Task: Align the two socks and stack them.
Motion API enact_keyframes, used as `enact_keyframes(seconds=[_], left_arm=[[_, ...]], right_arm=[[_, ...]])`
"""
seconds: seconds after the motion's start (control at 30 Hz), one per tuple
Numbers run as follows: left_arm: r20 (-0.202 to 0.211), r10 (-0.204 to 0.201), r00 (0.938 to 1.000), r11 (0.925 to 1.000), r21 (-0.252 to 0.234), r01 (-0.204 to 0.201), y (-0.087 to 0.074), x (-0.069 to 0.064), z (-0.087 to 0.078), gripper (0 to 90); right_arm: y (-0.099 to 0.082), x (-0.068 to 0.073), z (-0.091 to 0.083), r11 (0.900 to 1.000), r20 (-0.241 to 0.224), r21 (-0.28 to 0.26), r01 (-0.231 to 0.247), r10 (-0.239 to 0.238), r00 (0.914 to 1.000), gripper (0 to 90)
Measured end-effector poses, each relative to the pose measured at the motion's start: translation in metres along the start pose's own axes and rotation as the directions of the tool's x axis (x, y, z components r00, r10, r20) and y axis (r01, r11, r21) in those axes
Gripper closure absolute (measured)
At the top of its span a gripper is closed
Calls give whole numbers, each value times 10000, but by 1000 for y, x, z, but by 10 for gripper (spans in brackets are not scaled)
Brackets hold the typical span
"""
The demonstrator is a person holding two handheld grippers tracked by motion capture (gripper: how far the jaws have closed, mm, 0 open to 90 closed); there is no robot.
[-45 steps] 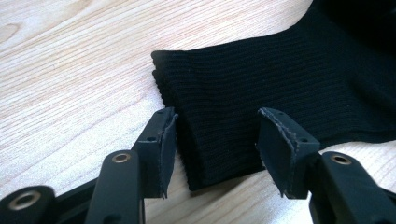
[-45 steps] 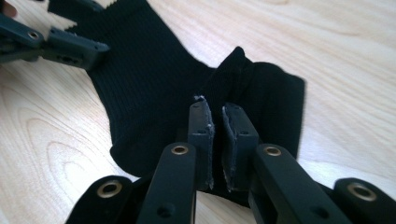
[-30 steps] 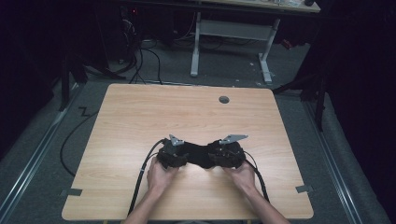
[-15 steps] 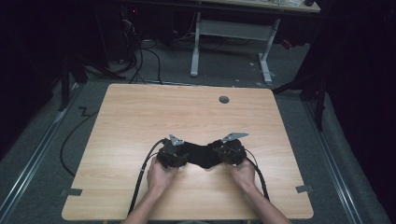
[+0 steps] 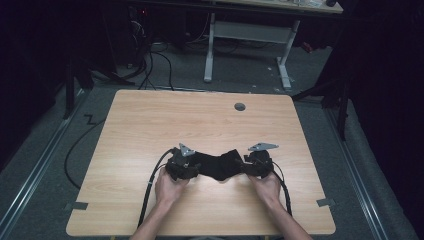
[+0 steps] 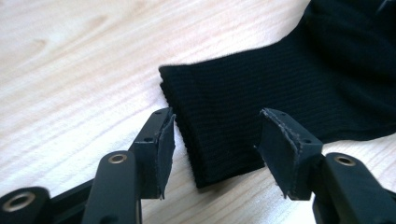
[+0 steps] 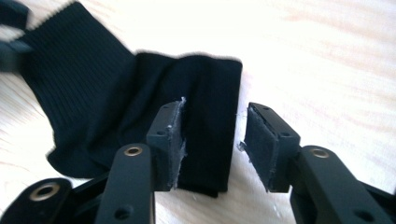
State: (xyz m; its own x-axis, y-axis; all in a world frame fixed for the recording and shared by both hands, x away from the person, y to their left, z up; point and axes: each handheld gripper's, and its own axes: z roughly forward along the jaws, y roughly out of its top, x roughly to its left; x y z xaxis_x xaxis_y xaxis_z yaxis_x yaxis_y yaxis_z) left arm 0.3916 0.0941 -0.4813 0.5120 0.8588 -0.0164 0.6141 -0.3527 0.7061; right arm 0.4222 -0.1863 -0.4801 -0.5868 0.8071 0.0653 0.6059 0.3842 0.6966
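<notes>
1. Plainly, you had a black sock [image 5: 220, 166] lying on the wooden table [image 5: 200, 120], toward the near edge, stretched sideways between your two grippers.
2. Your left gripper [image 5: 184, 165] sat at the sock's left end, your left hand [image 5: 170, 186] behind it; your right gripper [image 5: 257, 162] sat at the sock's right end with your right hand [image 5: 266, 186] behind it.
3. Seen from the left gripper view, your left gripper [image 6: 215, 140] stood with its fingers spread. The ribbed cuff end of the sock [image 6: 261, 107] lay flat on the wood between them, and neither pad [image 6: 280, 149] pressed on the cloth.
4. Seen from the right gripper view, your right gripper [image 7: 212, 140] had just been opening its jaws. A folded end of the sock [image 7: 140, 102] lay between them; the left pad [image 7: 170, 140] sat just beside or against the cloth, and the right pad [image 7: 261, 144] stood apart from it with bare wood in the gap. No pinch was on.
5. The sock bunched into soft folds near the right gripper and ran flatter toward the left one.
6. A round dark grommet hole [image 5: 240, 106] marked the table's far side, well apart from the sock.
7. Cables [image 5: 150, 185] trailed from both grippers back toward you across the table's near edge.
</notes>
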Motion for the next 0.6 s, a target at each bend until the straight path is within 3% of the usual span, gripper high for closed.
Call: enact_keyframes(seconds=[0.27,0.6], left_arm=[[122,-61,9999,9994,333,57,-5,10,4,489],[473,113,9988,9984,551,-139,-5,-5,8,525]], right_arm=[[-5,1,10,9990,-77,414,-185,188,9998,569],[-5,-5,8,9975,-176,633,-320,332,9993,577]])
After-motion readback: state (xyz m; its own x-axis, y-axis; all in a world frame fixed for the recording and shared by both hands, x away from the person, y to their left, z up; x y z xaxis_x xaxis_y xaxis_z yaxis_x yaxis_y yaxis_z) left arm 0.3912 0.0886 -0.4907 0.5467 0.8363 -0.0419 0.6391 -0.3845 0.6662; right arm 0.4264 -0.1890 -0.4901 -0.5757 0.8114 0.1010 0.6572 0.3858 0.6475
